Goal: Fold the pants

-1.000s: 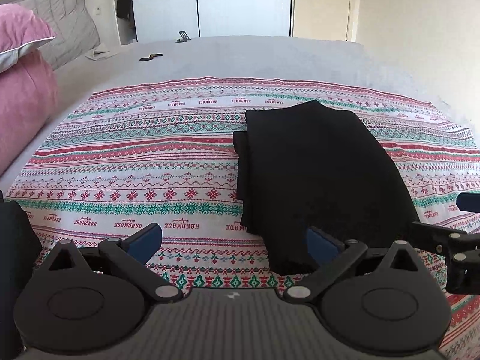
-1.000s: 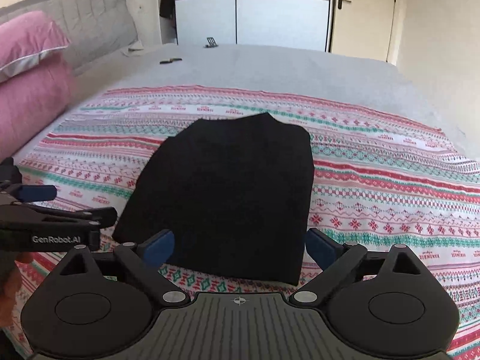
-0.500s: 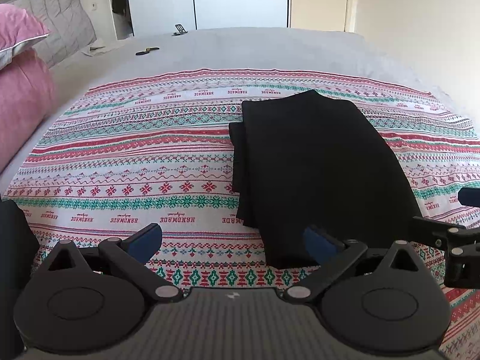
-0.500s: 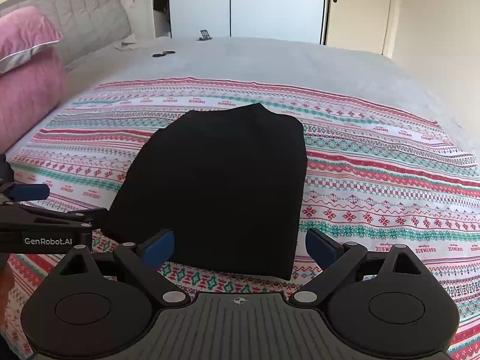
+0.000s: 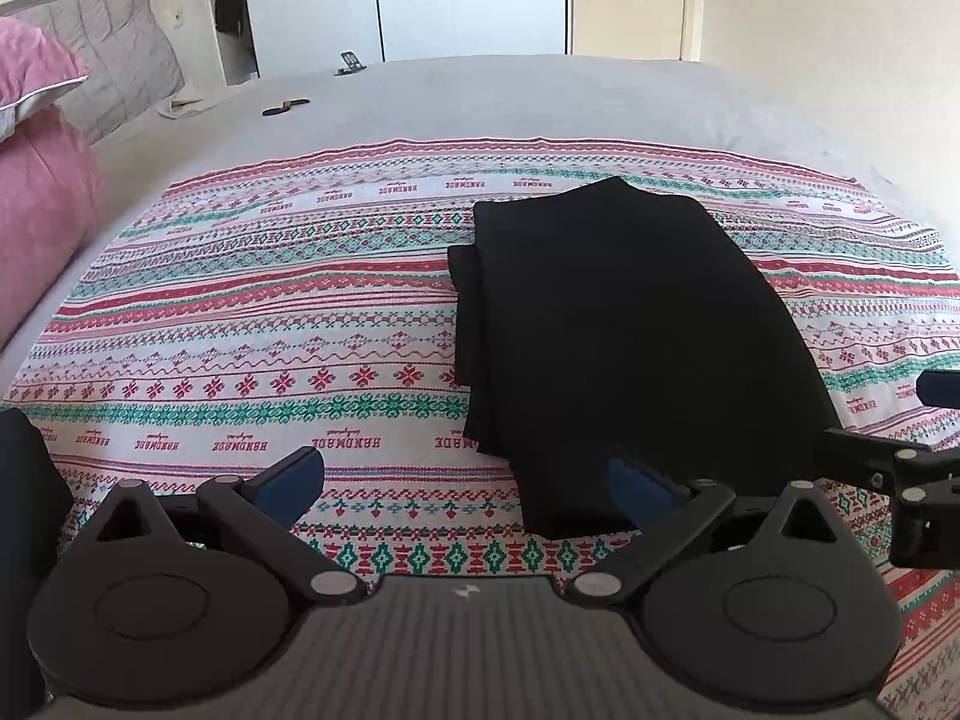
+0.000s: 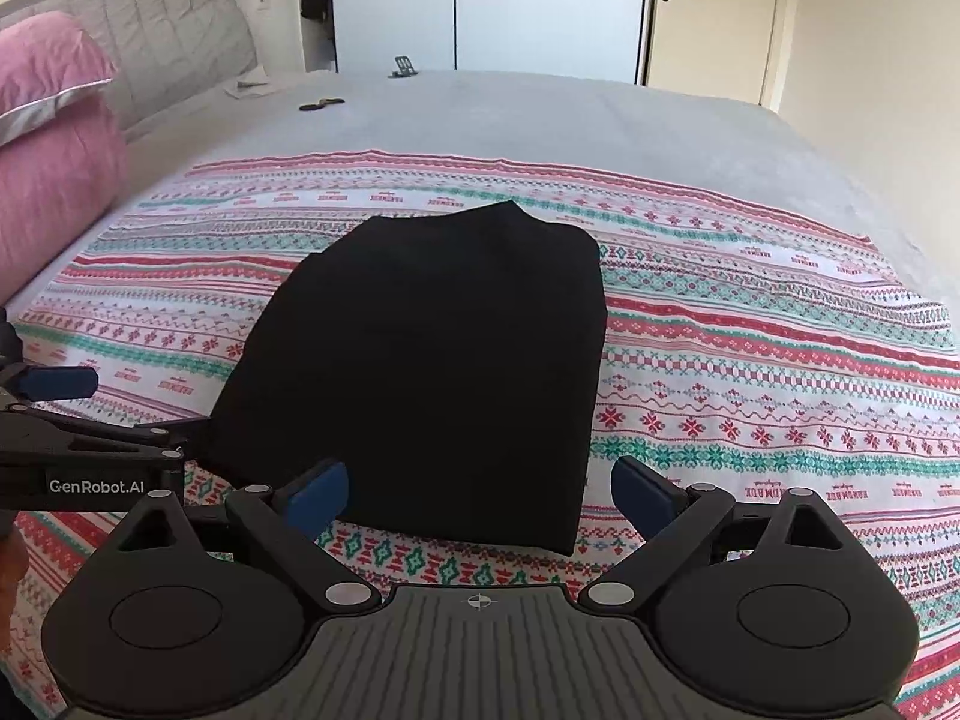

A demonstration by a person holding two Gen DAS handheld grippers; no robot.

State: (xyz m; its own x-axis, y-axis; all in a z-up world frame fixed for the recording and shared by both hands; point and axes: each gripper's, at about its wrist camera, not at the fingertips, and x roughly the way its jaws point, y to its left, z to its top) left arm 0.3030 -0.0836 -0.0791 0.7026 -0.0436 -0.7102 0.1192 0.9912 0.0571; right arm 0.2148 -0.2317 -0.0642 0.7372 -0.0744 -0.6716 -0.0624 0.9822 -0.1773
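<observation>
Though folded, pants (image 6: 432, 360) beyond open tongs (image 6: 479, 495)

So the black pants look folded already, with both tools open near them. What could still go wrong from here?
1. On the left side of the pants an under layer sticks out; a nudge there could spread the stack.
2. The right tool has one finger over the near edge and may drag the top layer.
3. The left tool sits close to the near corner and could catch it.

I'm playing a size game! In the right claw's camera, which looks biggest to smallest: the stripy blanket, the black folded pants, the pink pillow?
1. Stripy red-green patterned blanket
2. Black folded pants
3. Pink pillow, partly cut off at the edge, so unsure
</observation>
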